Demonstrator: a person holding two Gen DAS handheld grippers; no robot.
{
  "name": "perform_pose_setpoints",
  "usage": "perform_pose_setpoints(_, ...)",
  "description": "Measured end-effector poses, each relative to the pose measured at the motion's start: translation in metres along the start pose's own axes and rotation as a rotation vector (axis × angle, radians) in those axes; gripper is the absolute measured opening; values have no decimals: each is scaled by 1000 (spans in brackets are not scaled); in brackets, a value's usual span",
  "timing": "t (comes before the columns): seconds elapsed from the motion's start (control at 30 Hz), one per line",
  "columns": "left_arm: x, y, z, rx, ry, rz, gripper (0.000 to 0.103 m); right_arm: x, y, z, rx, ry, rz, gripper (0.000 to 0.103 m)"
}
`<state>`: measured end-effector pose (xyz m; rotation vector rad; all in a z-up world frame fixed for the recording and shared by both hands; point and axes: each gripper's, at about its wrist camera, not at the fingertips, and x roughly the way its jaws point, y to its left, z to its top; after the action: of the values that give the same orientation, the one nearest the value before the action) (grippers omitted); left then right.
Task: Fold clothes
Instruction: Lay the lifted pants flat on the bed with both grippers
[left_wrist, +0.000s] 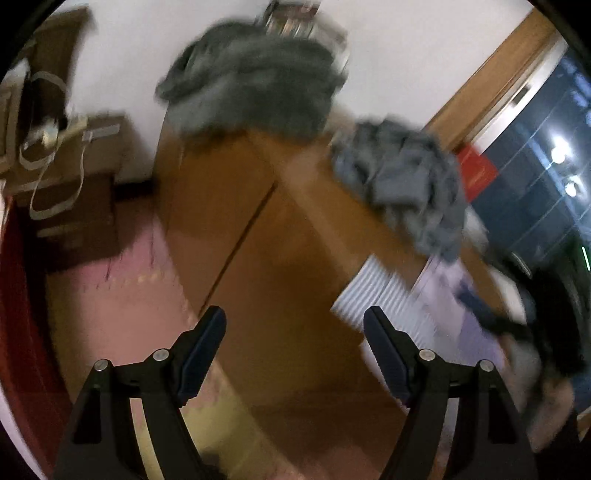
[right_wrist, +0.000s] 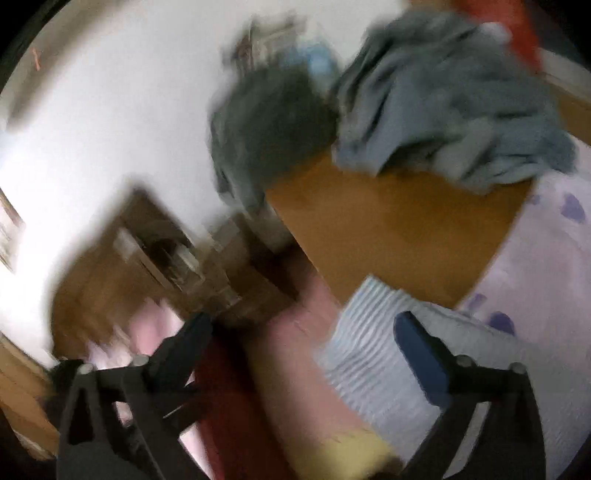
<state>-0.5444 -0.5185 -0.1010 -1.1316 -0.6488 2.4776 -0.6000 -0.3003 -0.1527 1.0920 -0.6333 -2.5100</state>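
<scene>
Both views are blurred. On the orange-brown table (left_wrist: 280, 258) lie a dark grey garment (left_wrist: 251, 88) heaped at the far end, a crumpled blue-grey garment (left_wrist: 402, 181), a blue-and-white striped folded cloth (left_wrist: 376, 295) and a lilac cloth with purple spots (left_wrist: 461, 295). My left gripper (left_wrist: 295, 325) hangs open over bare table, nothing between its fingers. My right gripper (right_wrist: 303, 328) is wide open, its right finger (right_wrist: 421, 350) over the striped cloth (right_wrist: 376, 354), holding nothing. The dark garment (right_wrist: 273, 129), blue-grey garment (right_wrist: 443, 99) and lilac cloth (right_wrist: 546, 258) lie beyond it.
Pink and yellow foam mats (left_wrist: 122, 302) cover the floor left of the table. Cardboard boxes (left_wrist: 74, 192) with straps stand by the white wall. A dark sleeve and hand (left_wrist: 546, 321) reach in at the right. Brown boxes (right_wrist: 166, 258) lie beyond the table's corner (right_wrist: 273, 199).
</scene>
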Motion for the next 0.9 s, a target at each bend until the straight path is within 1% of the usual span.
perform_pose_setpoints(0.03,1,-10,6,38,-13,-33,78,-34,-8,-5,16,-55,-13,103)
perform_pose_setpoints(0.1,11,-30,12,122,19,-82,78,-98,-28,-19,39,-141,-85,103)
perform_pose_setpoints(0.13,21,-40,14,160,56,-106,78,-127,-39,-27,56,-169,-134,103)
perform_pose_setpoints(0.17,30,-47,16,173,90,-123,78,-153,-50,-37,77,-185,-189,103)
perform_pose_setpoints(0.2,42,-54,18,182,134,-144,78,-180,-67,-51,108,-197,-263,103)
perform_pose_setpoints(0.27,73,-72,21,242,238,-199,78,-220,-96,-76,173,-205,-382,103)
perform_pose_setpoints(0.33,100,-82,22,281,304,-158,78,-249,-129,-105,273,-207,-467,103)
perform_pose_setpoints(0.37,113,-88,23,301,337,-137,78,-259,-143,-116,323,-204,-493,103)
perform_pose_setpoints(0.4,126,-93,23,320,369,-118,78,-266,-156,-125,381,-201,-498,103)
perform_pose_setpoints(0.43,134,-95,24,323,396,-123,78,-272,-169,-133,439,-201,-488,103)
perform_pose_setpoints(0.47,140,-96,24,328,421,-107,78,-276,-180,-140,484,-204,-473,103)
perform_pose_setpoints(0.5,146,-97,23,333,447,-91,72,-278,-186,-144,511,-205,-468,103)
perform_pose_setpoints(0.53,148,-98,20,337,479,-72,63,-280,-188,-145,519,-203,-478,103)
perform_pose_setpoints(0.57,150,-99,17,340,510,-56,43,-281,-186,-146,522,-209,-495,103)
perform_pose_setpoints(0.6,147,-99,16,331,513,-91,32,-282,-183,-146,525,-222,-513,103)
perform_pose_setpoints(0.63,140,-98,17,329,484,-105,26,-284,-180,-146,527,-235,-525,103)
perform_pose_setpoints(0.67,133,-97,18,325,457,-121,11,-285,-176,-146,528,-247,-537,103)
perform_pose_setpoints(0.7,130,-92,22,299,442,-164,3,-286,-172,-145,526,-260,-558,103)
perform_pose_setpoints(0.73,126,-86,26,272,426,-205,3,-287,-168,-145,530,-279,-587,103)
perform_pose_setpoints(0.77,124,-79,31,239,411,-227,2,-290,-164,-145,539,-303,-625,103)
perform_pose_setpoints(0.8,122,-70,38,197,392,-238,2,-291,-162,-147,554,-325,-652,103)
perform_pose_setpoints(0.87,120,-52,51,111,363,-259,2,-294,-160,-152,597,-357,-667,103)
perform_pose_setpoints(0.9,123,-43,54,77,354,-247,2,-295,-161,-155,616,-363,-670,103)
